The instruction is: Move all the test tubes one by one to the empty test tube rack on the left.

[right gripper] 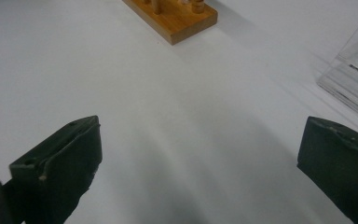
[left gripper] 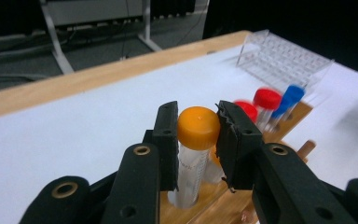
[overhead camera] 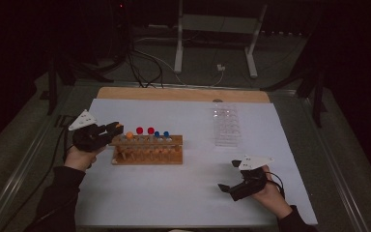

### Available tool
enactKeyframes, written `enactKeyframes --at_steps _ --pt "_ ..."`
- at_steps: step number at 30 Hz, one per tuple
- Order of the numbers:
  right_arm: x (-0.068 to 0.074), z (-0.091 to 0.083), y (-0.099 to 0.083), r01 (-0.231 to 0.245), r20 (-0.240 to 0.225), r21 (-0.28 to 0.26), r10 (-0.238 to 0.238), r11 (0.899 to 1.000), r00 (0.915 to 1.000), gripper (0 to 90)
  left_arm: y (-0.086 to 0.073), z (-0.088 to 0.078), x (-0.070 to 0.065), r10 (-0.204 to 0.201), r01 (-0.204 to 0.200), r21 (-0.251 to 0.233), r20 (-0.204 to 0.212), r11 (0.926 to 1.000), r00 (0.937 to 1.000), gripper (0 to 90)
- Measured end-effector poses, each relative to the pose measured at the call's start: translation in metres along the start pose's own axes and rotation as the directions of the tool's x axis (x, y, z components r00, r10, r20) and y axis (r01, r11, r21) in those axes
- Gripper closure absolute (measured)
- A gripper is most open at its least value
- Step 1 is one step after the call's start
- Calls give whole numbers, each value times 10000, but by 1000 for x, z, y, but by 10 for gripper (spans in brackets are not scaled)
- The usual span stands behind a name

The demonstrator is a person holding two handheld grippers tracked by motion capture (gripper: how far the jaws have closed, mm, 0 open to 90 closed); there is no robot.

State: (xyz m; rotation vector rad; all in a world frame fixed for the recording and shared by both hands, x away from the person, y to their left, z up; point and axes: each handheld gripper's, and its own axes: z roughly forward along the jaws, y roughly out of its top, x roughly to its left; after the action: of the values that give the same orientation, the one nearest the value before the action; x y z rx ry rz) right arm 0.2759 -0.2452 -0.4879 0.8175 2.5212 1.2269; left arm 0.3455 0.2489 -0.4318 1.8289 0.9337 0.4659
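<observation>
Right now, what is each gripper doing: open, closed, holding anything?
Left gripper: closed on the orange-capped tube, which stands in the wooden rack.
Right gripper: open, nothing in it, above the white table.

Your left gripper [left gripper: 198, 135] is matt black plastic with brass-coloured rivets, and the pad on one jaw looks frayed and rough at its edge. The tube [left gripper: 192, 158] you hold is clear, smooth plastic with printed marks, and its orange cap [left gripper: 198, 127] has a soft satin sheen. The rack [overhead camera: 147, 150] is bare, pale wood. The other rack [left gripper: 284, 60] is glossy transparent plastic. The table [overhead camera: 183, 193] carries a matt white sheet over a wooden edge.
</observation>
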Motion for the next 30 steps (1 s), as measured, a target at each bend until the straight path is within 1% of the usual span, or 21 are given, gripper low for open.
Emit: enactKeyframes --at_steps 2,4,8,10,12,14,16,17,21,22,23,26,27,28,30 --pt "0 0 0 -23 -34 0 23 10000 10000 0 -4 4 0 -45 45 122 25 9999 10000 714" --pt "0 0 0 2 -11 14 -2 10000 10000 0 -6 7 -1 6 -6 205 9 9998 10000 714" --pt "0 0 0 -16 -26 21 16 10000 10000 0 -10 8 1 25 -26 89 78 10000 10000 714" --pt "0 0 0 -8 -13 -1 8 10000 10000 0 -12 9 2 -73 71 135 94 9999 9999 714" --pt "0 0 0 -53 -23 -23 53 10000 10000 0 -14 8 2 -92 92 14 118 10000 9999 713" --pt "0 -1 0 -53 0 5 53 10000 10000 0 -16 8 3 -75 75 28 110 10000 9999 713" --pt "0 -1 0 -60 -28 -11 60 10000 10000 0 -19 7 4 -150 152 -130 148 9998 9998 713" --pt "0 -1 0 -71 -22 -14 71 10000 10000 0 -19 7 4 -194 196 -136 169 9997 9997 713" --pt "0 -1 0 -53 -24 0 53 10000 10000 0 -21 4 4 -95 96 -138 96 9999 9999 712" --pt "0 -1 0 -59 -38 1 59 10000 10000 0 -21 4 3 -98 98 -89 48 9999 9999 712" --pt "0 -1 0 -76 -59 -10 76 10000 10000 0 -21 4 3 -1 1 33 69 10000 10000 711" --pt "0 -1 0 -68 -66 -1 68 10000 10000 0 -21 5 1 116 -119 120 251 9999 9996 703" --pt "0 -1 0 -83 -67 26 83 10000 9999 0 -21 4 1 41 -45 137 299 9999 9995 698" --pt "0 0 0 -80 -77 38 80 10000 9999 0 -21 4 2 -2 -5 188 371 9998 9993 687" --pt "0 -1 0 -91 -87 30 91 10000 9999 0 -20 2 2 113 -128 327 434 9994 9990 628"
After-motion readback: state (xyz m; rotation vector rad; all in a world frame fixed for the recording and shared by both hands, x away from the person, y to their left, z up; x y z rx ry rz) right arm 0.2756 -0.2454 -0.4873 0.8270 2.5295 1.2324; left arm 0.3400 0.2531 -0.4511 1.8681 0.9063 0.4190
